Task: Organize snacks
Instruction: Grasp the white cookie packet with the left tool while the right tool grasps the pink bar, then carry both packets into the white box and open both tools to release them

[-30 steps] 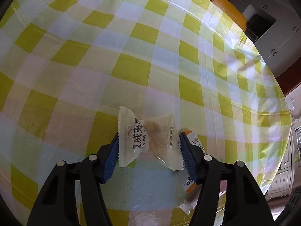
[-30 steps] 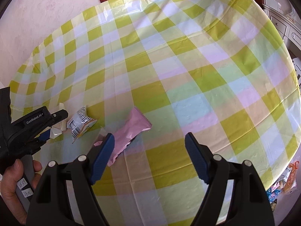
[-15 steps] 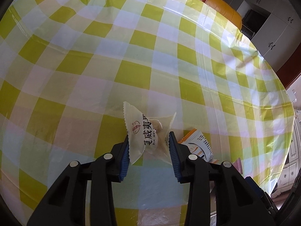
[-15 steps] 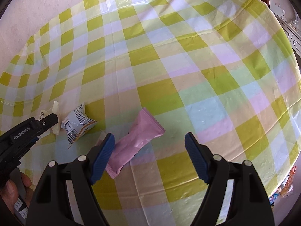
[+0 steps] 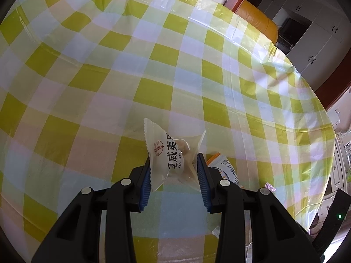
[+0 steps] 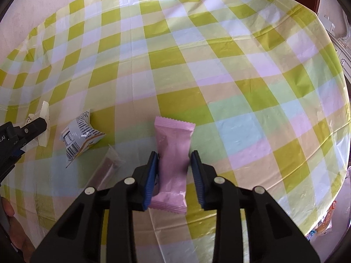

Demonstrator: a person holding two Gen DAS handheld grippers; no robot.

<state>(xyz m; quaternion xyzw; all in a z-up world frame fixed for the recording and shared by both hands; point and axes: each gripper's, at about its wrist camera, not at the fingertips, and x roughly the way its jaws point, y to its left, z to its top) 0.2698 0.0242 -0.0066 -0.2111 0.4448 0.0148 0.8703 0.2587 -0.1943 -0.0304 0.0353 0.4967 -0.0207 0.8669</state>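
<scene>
**A:** What lay under everything?

**B:** A glossy plastic tablecloth (image 6: 241,70) in yellow-green, white and pale pink checks, creased along its fold lines and spread ahead of both pairs of fingers.

**A:** And the right gripper (image 6: 173,167)?

**B:** Its ribbed blue pads (image 6: 151,175) had closed in on a pink snack packet (image 6: 174,153), a smooth, long pillow pack with crimped, saw-toothed ends. The left pad touched it; whether the right pad quite touched, I could not tell. The packet ran lengthwise between the fingers, one end past the tips, the other back toward the camera.

**A:** The left gripper (image 5: 174,173)?

**B:** Narrowly parted and clamped on a translucent white snack pouch (image 5: 169,155), crinkly, with black characters and a red seal, its zigzag edge standing up beyond the fingertips.

**A:** Anything smaller?

**B:** Left of the right fingers lay a white barcode-printed wrapper (image 6: 80,134), crumpled, and nearer them a clear-ended brown snack bar (image 6: 105,171). Just right of the left fingers, an orange-edged printed packet (image 5: 221,168) lay flat.
</scene>
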